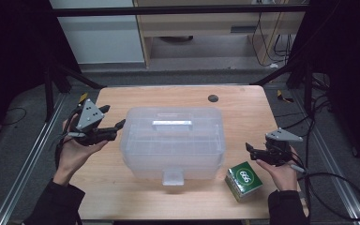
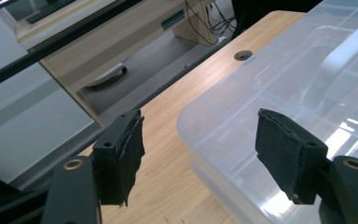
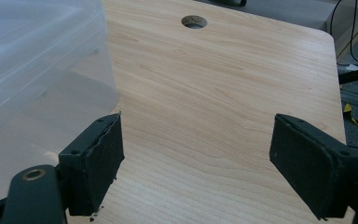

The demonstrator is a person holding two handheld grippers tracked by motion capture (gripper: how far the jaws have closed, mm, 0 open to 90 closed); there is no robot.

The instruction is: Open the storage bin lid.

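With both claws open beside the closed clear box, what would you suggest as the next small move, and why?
Probably bring the left claw in over the lid's near corner of the clear storage box. Its jaws stand open and empty, one already above the lid edge. The lid is on and its front latch looks closed, while the right claw waits open over bare table.
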